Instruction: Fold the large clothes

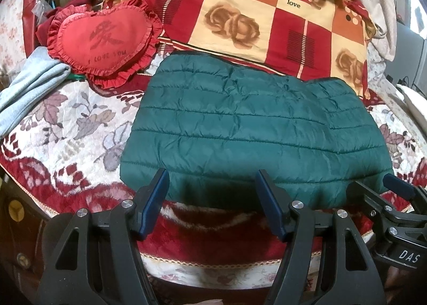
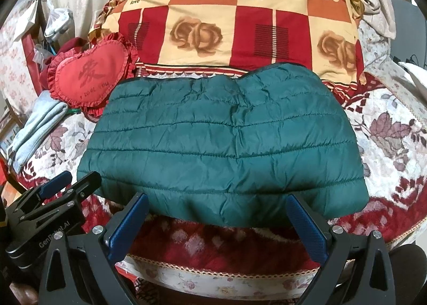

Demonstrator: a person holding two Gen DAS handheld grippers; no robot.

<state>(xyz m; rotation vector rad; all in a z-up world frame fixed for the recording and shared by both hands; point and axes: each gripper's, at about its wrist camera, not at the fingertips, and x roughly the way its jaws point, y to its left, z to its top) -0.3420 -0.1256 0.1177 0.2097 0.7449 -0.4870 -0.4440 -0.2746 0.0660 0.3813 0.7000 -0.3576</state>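
So the green puffer jacket (image 1: pixel 253 123) is lying folded up into a chunky rectangle on the bed (image 1: pixel 66 129), right on top of the floral red-and-cream blanket. It's a dark teal-green, shiny quilted fabric with horizontal stitch lines running across it, pretty crinkly all over, and there's a thin dark trim showing along the far edge. The near edge is looking rounded and puffy, like a fold, and it's sitting close to the front edge of the bed. Its far edge is lying against a big checkered quilt (image 1: pixel 240 11) with roses and "love" printed on it, and a red heart-shaped pillow (image 1: pixel 104 38) with frills is sitting off to the far left, just beside the jacket's corner. A light blue garment (image 1: pixel 26 91) is lying further left. Both grippers are hovering at the near edge of the jacket: the left gripper (image 1: pixel 212 205) is sitting with its blue pads spread wide and nothing between them, and the right gripper (image 2: pixel 217 226) is looking the same, jaws apart and empty, not touching the fabric as far as I can tell.
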